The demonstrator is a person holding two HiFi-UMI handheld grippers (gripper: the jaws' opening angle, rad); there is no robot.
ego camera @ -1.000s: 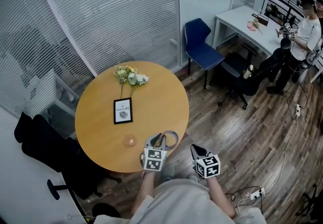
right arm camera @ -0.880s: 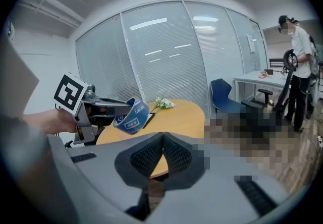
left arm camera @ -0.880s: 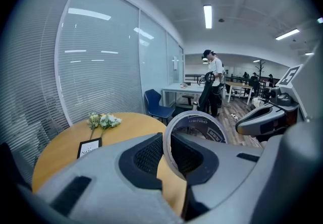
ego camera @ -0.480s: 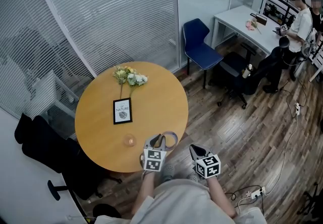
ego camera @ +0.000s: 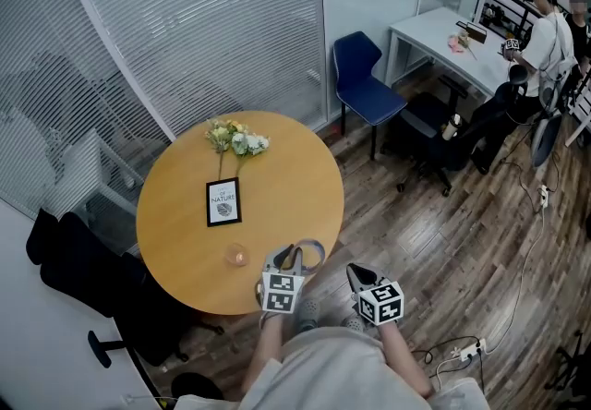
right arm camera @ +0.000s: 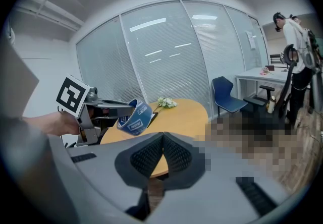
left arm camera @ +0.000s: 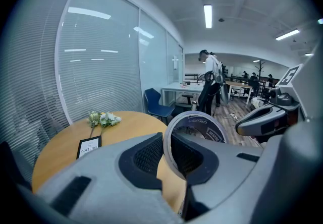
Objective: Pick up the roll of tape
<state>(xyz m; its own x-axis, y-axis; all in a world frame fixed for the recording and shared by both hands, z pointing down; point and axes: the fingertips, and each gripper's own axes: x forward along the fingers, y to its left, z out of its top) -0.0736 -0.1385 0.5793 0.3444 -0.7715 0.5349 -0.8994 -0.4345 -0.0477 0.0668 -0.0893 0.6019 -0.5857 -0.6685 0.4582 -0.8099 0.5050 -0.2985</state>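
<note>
The roll of tape [left arm camera: 196, 134] is pinched by its wall between the jaws of the left gripper [left arm camera: 166, 155] and held above the near edge of the round wooden table [ego camera: 175, 233]. The right gripper [right arm camera: 162, 153] is clenched on nothing. Held so thinly, the ring could be swung loose and dropped to the plank floor [ego camera: 434, 233]. Flowers [ego camera: 238, 138] and a framed card [ego camera: 224, 202] are laid farther off, with a blue chair [ego camera: 365, 76] beyond, by blind-covered glass walls.

Blue roll of tape [right arm camera: 134, 117], honey-tan table [ego camera: 291, 173], navy chair [ego camera: 362, 62], pale flowers [ego camera: 238, 138]
</note>
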